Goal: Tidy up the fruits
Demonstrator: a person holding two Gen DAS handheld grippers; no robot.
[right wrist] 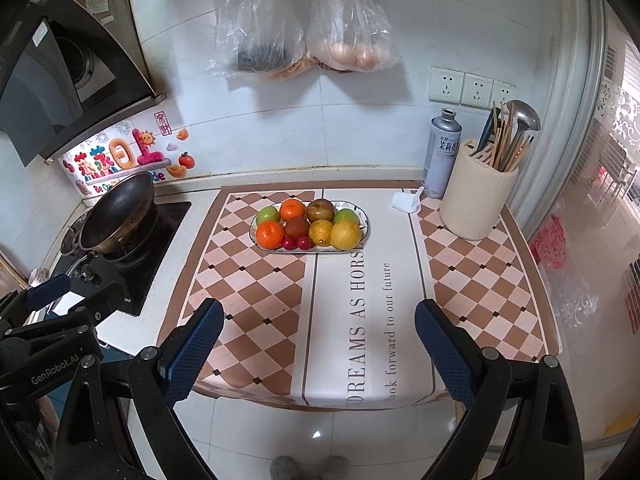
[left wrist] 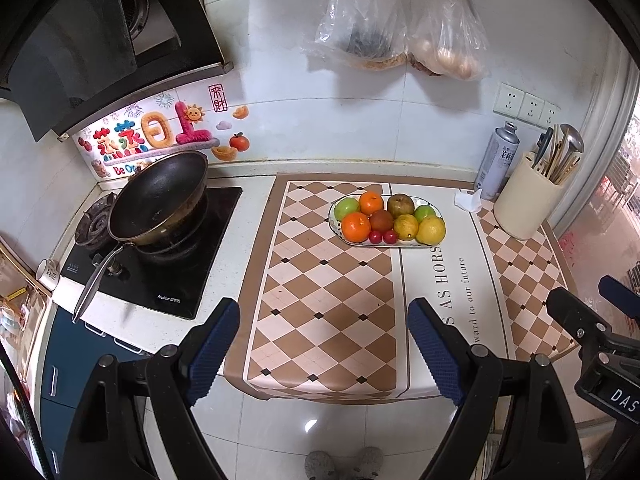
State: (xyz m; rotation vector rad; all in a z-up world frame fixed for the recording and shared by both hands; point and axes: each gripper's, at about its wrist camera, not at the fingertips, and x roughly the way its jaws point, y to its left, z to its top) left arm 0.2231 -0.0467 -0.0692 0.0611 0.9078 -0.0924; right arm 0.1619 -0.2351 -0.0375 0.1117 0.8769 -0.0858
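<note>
A plate point(left wrist: 340, 236) of fruit point(left wrist: 390, 220) sits on the mat point(left wrist: 320, 300) toward the back of the counter, well ahead of both grippers. Left of the mat lies the stove point(left wrist: 176, 276), with a wok point(left wrist: 160, 200) on its burner. Right of the plate, near the back wall, a spray can point(right wrist: 442, 152) stands just beside a utensil holder point(right wrist: 476, 200), which is in front and to its right. Two bags point(right wrist: 304, 20) hang on the wall above the plate. The left gripper point(left wrist: 324, 320) and right gripper point(right wrist: 320, 320) hover over the counter's front edge, jaws spread, side by side.

Left gripper point(left wrist: 324, 344) and right gripper point(right wrist: 320, 340), jaws wide apart, empty.
</note>
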